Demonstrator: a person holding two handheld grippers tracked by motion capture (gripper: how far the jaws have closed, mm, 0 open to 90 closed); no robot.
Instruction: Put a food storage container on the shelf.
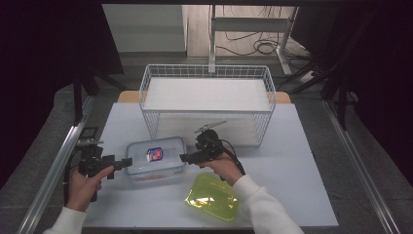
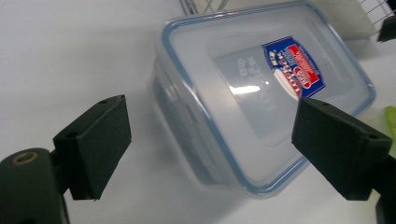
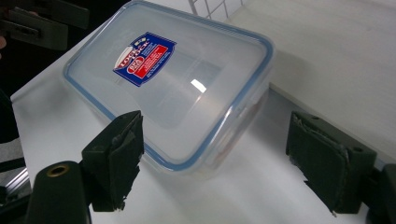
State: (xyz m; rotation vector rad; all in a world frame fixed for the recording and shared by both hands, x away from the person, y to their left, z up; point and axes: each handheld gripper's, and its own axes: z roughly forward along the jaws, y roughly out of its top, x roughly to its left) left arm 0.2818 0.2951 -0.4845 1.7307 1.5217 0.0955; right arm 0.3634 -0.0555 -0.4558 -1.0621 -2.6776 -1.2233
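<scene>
Both forearms come in low from the near edge of the table (image 1: 302, 161), each hand wrapped around a gripper handle. The left gripper (image 1: 127, 162) points rightward at the short left end of the food container (image 1: 157, 157); its jaws stand wide apart and hold nothing, with one pad level with the container's near corner in the left gripper view. The right gripper (image 1: 183, 157) points leftward at the opposite short end, its jaws likewise spread wide and empty, close to the container's wall but not clamped on it.

The food container is a rounded rectangular box of clear, glossy plastic with a blue seal line around its lid and a red-and-blue label (image 3: 144, 58) on top. It sits near the middle of the table, just in front of the wire basket (image 1: 207, 72), a white grid with a flat white floor. A translucent yellow-green lid (image 1: 213, 196) lies flat near the front edge, beside the right sleeve. The jaw pads are matte black; those of the right gripper look frayed at their edges.

The tabletop is smooth and pale, with bare room to the right of the basket and in front of the container between the two hands.
</scene>
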